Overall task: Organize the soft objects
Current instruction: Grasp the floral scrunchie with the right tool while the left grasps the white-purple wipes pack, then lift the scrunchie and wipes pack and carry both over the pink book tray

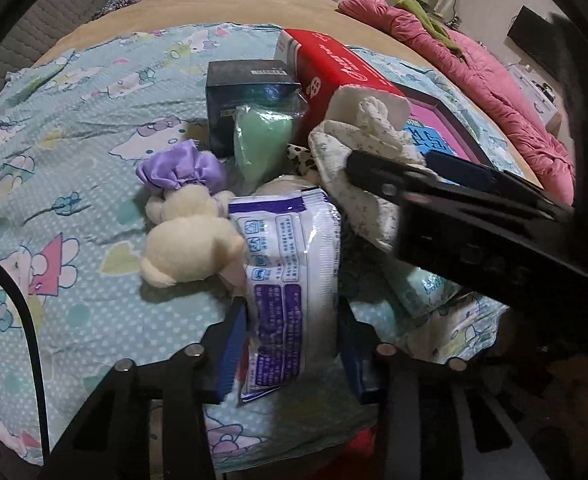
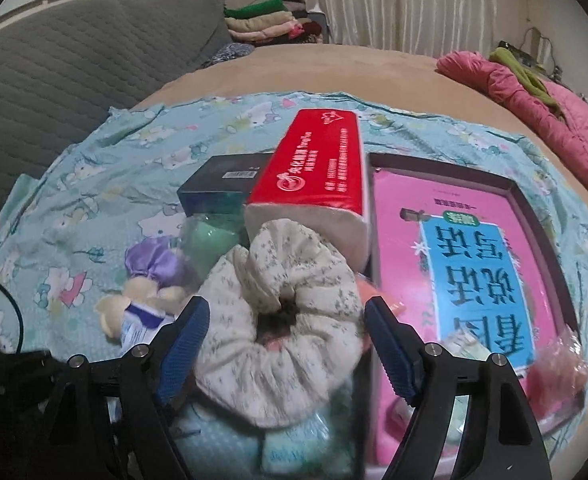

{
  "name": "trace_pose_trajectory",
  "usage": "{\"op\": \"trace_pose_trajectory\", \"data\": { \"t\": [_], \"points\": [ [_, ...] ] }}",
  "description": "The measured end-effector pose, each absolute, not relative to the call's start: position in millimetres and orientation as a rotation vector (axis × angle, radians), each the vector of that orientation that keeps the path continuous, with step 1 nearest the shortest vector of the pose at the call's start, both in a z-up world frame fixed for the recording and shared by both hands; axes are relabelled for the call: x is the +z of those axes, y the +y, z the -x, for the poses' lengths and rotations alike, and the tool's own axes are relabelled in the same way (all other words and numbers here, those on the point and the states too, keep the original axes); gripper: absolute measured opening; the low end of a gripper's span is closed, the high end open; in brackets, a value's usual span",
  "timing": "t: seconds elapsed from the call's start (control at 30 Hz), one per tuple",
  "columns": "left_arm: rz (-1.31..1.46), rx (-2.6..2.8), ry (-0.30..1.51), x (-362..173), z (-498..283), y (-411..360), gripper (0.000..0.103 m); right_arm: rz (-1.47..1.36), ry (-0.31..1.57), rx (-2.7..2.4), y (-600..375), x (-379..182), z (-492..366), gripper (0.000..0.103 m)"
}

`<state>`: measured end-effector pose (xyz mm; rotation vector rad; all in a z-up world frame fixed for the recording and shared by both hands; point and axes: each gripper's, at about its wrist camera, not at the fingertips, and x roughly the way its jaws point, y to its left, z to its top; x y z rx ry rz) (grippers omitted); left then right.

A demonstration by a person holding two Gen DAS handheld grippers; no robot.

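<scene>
My left gripper [image 1: 292,344] is shut on a white and purple wet-wipe pack [image 1: 288,280], held upright over the bed. Just beyond it lie a cream plush bear [image 1: 186,244], a purple scrunchie [image 1: 178,168] and a green soft item in clear wrap [image 1: 260,144]. My right gripper [image 2: 286,344] has its jaws around a cream floral fabric ring [image 2: 278,320], and it is unclear whether the pads press it. That ring also shows in the left wrist view [image 1: 357,148], with the right gripper reaching in from the right.
A red tissue pack [image 2: 317,172], a dark box [image 2: 222,184] and a pink book in a tray [image 2: 473,264] lie on the Hello Kitty sheet [image 1: 74,128]. A pink quilt [image 1: 489,80] lies at the right. Light-green packets [image 2: 294,440] sit under the ring.
</scene>
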<state>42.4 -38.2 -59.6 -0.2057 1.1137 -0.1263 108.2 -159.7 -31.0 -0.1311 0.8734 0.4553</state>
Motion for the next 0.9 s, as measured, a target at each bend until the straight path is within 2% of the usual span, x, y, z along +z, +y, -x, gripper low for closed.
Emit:
{"op": "trace_pose_trajectory", "data": {
  "t": [0.3, 0.33, 0.37, 0.43, 0.47, 0.53, 0.67, 0.9],
  "points": [
    [0.219, -0.141, 1.097, -58, -43, -36, 0.041, 0.170, 0.830, 0.469, -153, -41, -109, 0.081],
    [0.221, -0.142, 1.096, -58, -43, -36, 0.041, 0.148, 0.839, 0.481, -155, -41, -109, 0.073],
    [0.225, -0.140, 1.093, -58, -43, -35, 0.041, 0.133, 0.848, 0.485, -156, -42, -111, 0.055],
    [0.231, -0.141, 1.089, -58, -43, -34, 0.041, 0.132, 0.863, 0.495, -159, -43, -113, 0.037],
    [0.233, -0.141, 1.087, -57, -43, -34, 0.041, 0.114, 0.864, 0.507, -162, -44, -114, 0.029],
    [0.239, -0.143, 1.087, -58, -43, -33, 0.040, 0.070, 0.871, 0.512, -168, -44, -115, 0.022],
    [0.256, -0.147, 1.078, -55, -41, -30, 0.039, 0.002, 0.837, 0.514, -183, -34, -112, 0.018],
    [0.254, -0.149, 1.028, -38, -35, -29, 0.039, -0.063, 0.751, 0.510, -205, -8, -98, 0.018]
  ]
}}
